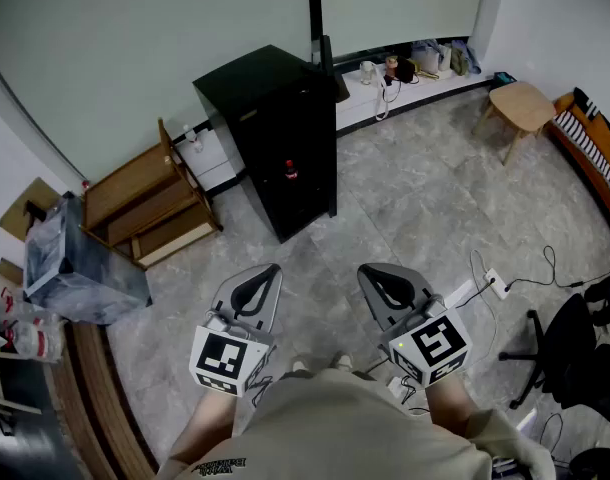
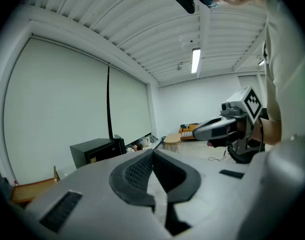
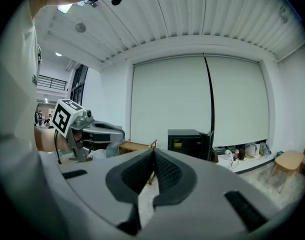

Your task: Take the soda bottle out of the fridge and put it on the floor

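Grey tiled floor (image 1: 415,208) runs from the person's feet to a black fridge (image 1: 270,133) against the blind-covered window wall, with a wooden shelf (image 1: 150,208) beside it and a stool (image 1: 522,103) off to the right.

The left gripper (image 1: 269,274) and right gripper (image 1: 371,276) are held side by side. Each has its fingers clenched tip to tip on nothing.

The soda bottle (image 1: 290,173) stands well ahead of the fingertips, low in the fridge's front. Only its red cap and dark body can be made out.

It will probably be smooth and round, fairly heavy if full, and perhaps damp with cold. A firm hold around the body just under the shoulder looks safer than the narrow neck.

Only the head view shows the bottle. In both gripper views the fridge is a small dark box far beyond the fingers, but each shows its own fingers meeting, and the other gripper alongside.
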Demonstrator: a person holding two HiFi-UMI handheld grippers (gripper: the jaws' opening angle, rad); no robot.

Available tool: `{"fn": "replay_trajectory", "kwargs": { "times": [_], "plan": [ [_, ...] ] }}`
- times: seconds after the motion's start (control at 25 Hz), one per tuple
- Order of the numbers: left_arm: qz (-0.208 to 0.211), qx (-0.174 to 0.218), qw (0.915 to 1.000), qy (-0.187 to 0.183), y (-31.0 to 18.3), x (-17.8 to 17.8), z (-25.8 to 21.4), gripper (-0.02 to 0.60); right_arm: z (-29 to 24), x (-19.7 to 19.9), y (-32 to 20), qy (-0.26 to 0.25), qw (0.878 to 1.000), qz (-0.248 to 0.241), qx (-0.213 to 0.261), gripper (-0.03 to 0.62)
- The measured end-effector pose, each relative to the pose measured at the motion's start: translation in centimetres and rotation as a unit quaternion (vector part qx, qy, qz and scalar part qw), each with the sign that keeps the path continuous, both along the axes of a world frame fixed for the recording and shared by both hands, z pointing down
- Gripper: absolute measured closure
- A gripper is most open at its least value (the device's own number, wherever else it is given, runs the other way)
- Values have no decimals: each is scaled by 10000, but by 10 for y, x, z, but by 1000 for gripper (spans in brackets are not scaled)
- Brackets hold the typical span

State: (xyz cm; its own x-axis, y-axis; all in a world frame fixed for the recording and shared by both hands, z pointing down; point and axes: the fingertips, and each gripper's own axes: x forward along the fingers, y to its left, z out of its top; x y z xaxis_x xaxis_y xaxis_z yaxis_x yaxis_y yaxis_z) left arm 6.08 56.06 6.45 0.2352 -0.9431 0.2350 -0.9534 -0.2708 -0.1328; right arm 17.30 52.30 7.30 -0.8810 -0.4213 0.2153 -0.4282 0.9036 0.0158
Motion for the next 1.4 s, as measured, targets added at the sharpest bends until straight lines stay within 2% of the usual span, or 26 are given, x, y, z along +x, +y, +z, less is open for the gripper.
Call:
{"fn": "replay_trajectory", "kwargs": {
  "times": [0.36, 0.96, 1.4],
  "plan": [
    [11, -71, 10000, -39, -8, 10, 5, 575, 9, 11, -8, 96, 9998, 31, -188, 597],
    [-185, 17, 9995, -261, -38, 39, 11, 575, 20, 42, -35, 224, 9996, -182, -78, 597],
    [-430, -27, 9986, -309, -54, 14, 17, 575, 24, 27, -58, 93, 9995, -285, -102, 597]
  ]
}}
